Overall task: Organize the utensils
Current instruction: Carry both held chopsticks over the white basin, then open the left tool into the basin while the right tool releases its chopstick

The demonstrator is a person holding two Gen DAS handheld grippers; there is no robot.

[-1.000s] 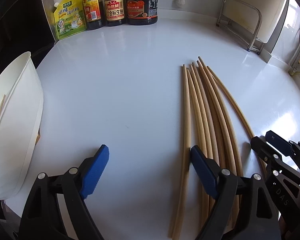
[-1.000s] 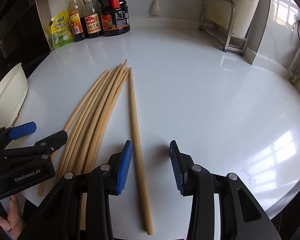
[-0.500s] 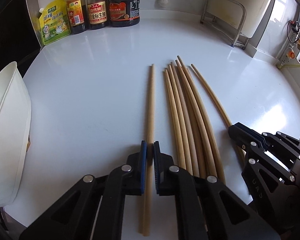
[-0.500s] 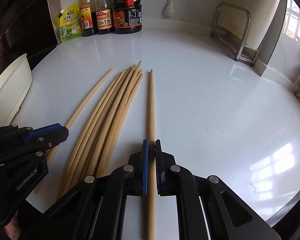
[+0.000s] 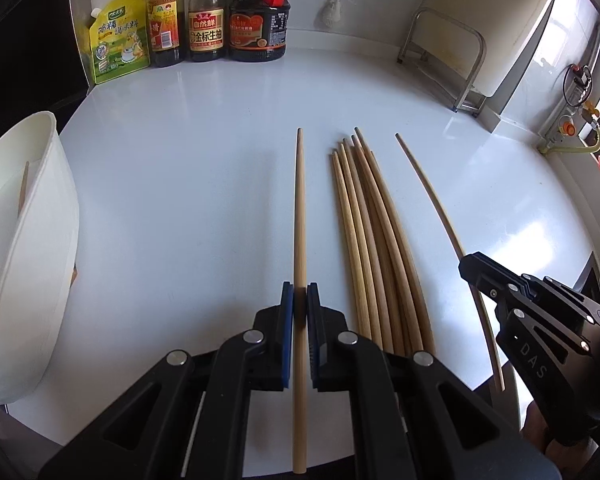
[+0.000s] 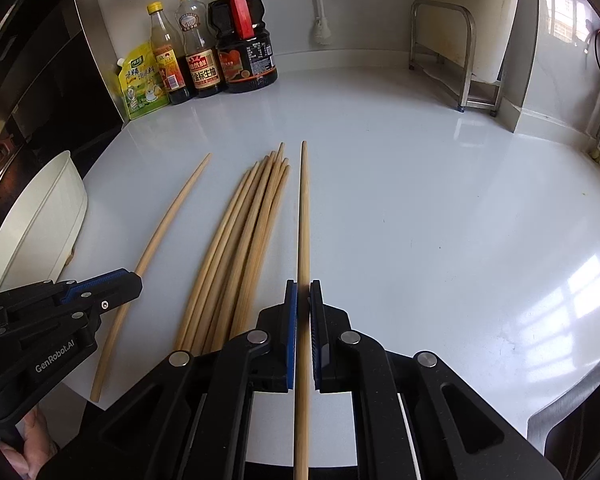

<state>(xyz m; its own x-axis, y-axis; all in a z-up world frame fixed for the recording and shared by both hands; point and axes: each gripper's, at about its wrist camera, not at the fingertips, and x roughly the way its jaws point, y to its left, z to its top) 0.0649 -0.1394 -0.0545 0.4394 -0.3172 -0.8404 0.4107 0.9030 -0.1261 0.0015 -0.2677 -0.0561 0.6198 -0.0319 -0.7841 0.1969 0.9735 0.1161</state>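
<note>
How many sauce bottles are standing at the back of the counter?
3, side by side against the back wall: a slim yellow-capped bottle beside the green pouch, a soy bottle in the middle, and a big dark jug with a red handle.

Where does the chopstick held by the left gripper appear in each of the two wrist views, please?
Left wrist view: the chopstick runs up the centre, clamped in the left gripper.
Right wrist view: it curves along the left, its lower part behind that gripper.
Shared landmark: the red-handled dark sauce jug.
</note>
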